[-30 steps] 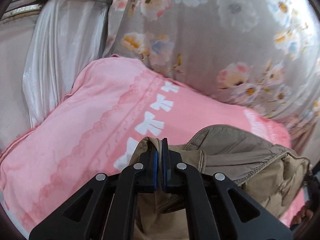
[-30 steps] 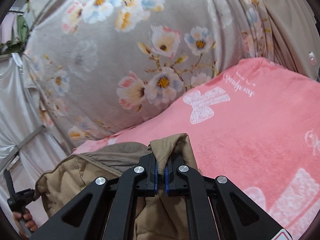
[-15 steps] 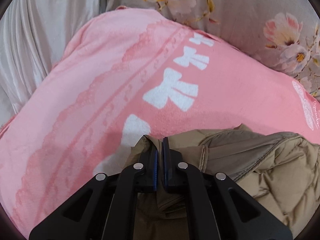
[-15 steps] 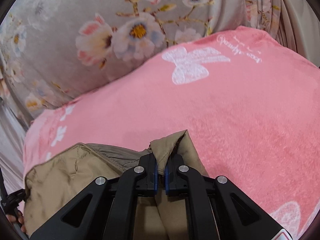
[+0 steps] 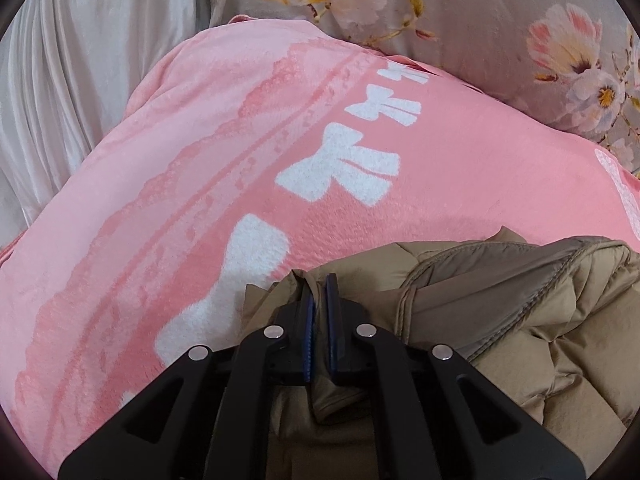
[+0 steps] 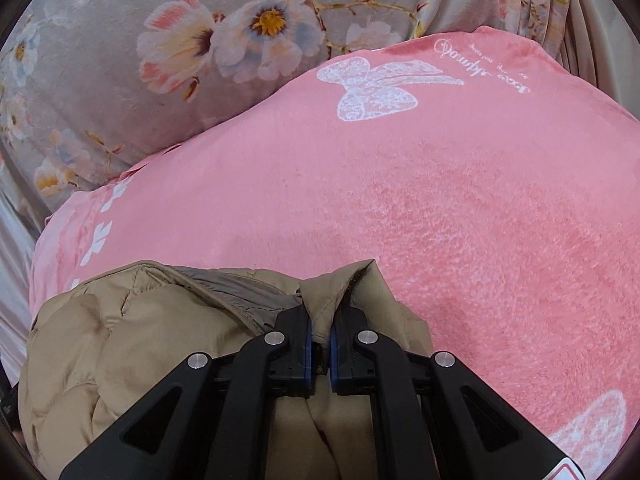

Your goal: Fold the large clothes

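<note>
Jacket [image 5: 532, 344]: we see tan quilted cloth, matt, puffy; smoother grey-brown lining w/ stitched edge.
Blanket [image 6: 460, 208]: pink fleece, fuzzy nap, matt; white bow prints.
Floral fabric [image 6: 100, 92]: grey velvety cloth, soft sheen.
Curtain [image 5: 80, 60]: white, satiny, glossy folds.
Left gripper [image 5: 319, 300]: black matt plastic, shiny metal screws, blue pads.

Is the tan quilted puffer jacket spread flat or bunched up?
Bunched up: the tan quilted puffer jacket lies in puffy folds on the pink fleece blanket, both claws pinching its edges.
</note>
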A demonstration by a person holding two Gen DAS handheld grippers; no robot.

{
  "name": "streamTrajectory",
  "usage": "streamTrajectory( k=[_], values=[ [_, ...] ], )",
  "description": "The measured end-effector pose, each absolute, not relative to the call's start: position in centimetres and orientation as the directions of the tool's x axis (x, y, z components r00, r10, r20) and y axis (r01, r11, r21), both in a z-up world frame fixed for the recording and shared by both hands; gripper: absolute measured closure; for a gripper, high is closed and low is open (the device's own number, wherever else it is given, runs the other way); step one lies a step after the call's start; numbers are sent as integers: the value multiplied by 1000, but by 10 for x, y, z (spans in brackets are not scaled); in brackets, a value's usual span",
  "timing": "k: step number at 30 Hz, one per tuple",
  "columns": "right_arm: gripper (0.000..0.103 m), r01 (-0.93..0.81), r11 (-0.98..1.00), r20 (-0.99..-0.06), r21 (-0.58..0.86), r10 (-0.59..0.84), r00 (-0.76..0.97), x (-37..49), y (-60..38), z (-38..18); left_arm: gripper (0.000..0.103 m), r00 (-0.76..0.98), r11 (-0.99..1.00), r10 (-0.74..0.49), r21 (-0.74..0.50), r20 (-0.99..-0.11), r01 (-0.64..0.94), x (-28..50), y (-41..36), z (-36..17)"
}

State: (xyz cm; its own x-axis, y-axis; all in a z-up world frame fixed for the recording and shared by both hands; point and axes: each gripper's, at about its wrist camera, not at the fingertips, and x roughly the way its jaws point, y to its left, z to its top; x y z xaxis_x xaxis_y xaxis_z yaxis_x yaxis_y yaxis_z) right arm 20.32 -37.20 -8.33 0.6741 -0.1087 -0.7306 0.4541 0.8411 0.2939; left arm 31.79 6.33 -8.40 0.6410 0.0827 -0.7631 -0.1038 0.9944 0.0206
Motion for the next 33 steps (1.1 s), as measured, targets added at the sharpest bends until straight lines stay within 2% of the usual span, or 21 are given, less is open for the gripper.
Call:
streamTrajectory(
  k=[9,13,15,16,17,18,19,20,22,24,25,29,33],
  values=[
    [98,454,842,-739,293,-102,666,209,-370,-86,98,642,993,107,44,-759,-114,320,59,-89],
    [95,430,812,-705,395,-32,708,201,-380,-87,98,645,994,74,3,-761,-110,319,65,-87],
    [90,423,778,-672,465,-1,740,191,-391,-83,96,643,993,3,-75,-766,-95,319,78,-83],
    [79,432,748,-651,504,0,759,179,-399,-76,92,641,990,-25,-108,-767,-91,318,84,-80],
    [64,437,728,-631,528,-7,775,168,-404,-67,83,636,985,-55,-148,-770,-94,314,96,-70],
    [59,431,706,-587,562,-27,809,149,-410,-53,75,644,982,-57,-158,-763,-100,309,103,-63],
    [51,428,695,-544,578,-63,837,130,-416,-39,45,682,981,-14,-141,-731,-131,296,114,-45],
    [48,431,693,-520,577,-95,849,118,-420,-27,22,730,980,42,-114,-682,-163,283,122,-28],
    [48,466,702,-495,538,-185,849,94,-424,-1,19,792,981,88,-85,-605,-174,261,130,0],
    [53,468,743,-472,478,-233,850,85,-414,27,20,813,987,107,-38,-573,-157,249,127,28],
    [60,457,763,-465,457,-233,854,88,-405,36,20,820,989,92,-42,-565,-139,246,123,39],
    [78,320,897,-482,306,-144,864,129,-325,64,20,814,996,-47,-88,-579,-5,250,70,62],
    [84,200,963,-529,178,-78,845,179,-249,57,22,770,996,-81,-34,-633,77,268,5,52]
  ],
)
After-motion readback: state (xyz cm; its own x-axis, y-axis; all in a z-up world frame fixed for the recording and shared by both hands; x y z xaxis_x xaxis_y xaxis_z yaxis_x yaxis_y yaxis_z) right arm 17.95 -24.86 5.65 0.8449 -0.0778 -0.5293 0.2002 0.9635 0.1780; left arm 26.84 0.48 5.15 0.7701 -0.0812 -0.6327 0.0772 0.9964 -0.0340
